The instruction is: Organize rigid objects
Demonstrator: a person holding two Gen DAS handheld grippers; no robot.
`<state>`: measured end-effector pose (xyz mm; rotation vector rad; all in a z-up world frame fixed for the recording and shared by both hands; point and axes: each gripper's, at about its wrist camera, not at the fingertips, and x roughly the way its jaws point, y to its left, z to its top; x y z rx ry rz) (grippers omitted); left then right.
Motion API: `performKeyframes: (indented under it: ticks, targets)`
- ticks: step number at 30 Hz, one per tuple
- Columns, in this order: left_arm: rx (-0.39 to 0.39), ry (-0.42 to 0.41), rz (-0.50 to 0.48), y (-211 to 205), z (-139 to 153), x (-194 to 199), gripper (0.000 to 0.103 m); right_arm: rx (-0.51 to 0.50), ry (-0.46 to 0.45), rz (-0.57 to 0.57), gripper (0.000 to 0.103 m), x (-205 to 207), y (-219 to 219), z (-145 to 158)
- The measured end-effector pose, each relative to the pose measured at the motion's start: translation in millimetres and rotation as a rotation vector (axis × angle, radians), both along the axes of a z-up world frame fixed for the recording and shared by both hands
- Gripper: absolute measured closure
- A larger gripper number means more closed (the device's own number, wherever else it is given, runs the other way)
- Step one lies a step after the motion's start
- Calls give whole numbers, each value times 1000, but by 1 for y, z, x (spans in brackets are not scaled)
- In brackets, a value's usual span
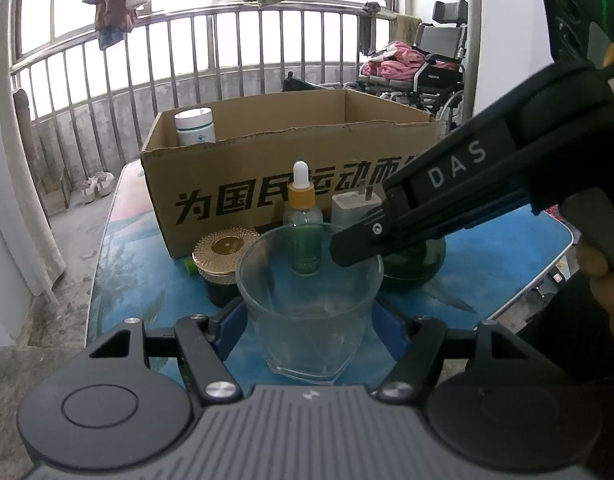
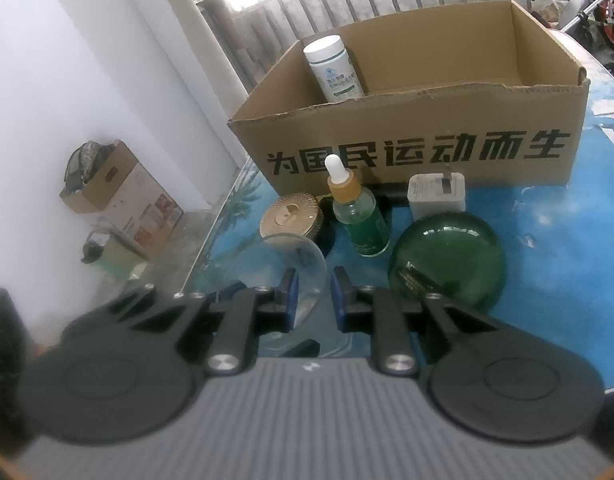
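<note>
From the left wrist, the left gripper (image 1: 307, 322) grasps the clear glass (image 1: 309, 300) by its sides on the blue table (image 1: 503, 256). The right gripper (image 1: 357, 248) clamps its rim. Only the white bottle (image 1: 195, 126) is in the cardboard box (image 1: 267, 184).

From the right wrist, the dropper bottle (image 2: 357, 216), gold-lidded jar (image 2: 291, 216), charger (image 2: 437, 196) and green jar (image 2: 447, 264) remain outside; most sorting seems left.

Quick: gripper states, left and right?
Left gripper: closed on the glass, pads against its sides.
Right gripper: closed, apparently pinching the same glass's rim.
</note>
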<state>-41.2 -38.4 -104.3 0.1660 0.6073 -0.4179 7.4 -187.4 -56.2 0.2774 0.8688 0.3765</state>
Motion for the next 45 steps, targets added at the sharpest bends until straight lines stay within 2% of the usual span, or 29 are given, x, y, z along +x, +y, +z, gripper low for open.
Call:
performKeyframes:
  ticks: [7,15,23,45]
  targets:
    - [3,66,-10,-3,-18,16,32,-5,28,-1,85,2,2,-7]
    - [-16,69,-7,-5,-19,20,34,11,39,-4,85,6,1,-12]
    - [-8,90,-14,-9,-17,14,34,12,55,-8,86,1,-1,-11]
    - [21,75,-17,-21,-21,15,32,35,53,-26,84,-6,-11,-12]
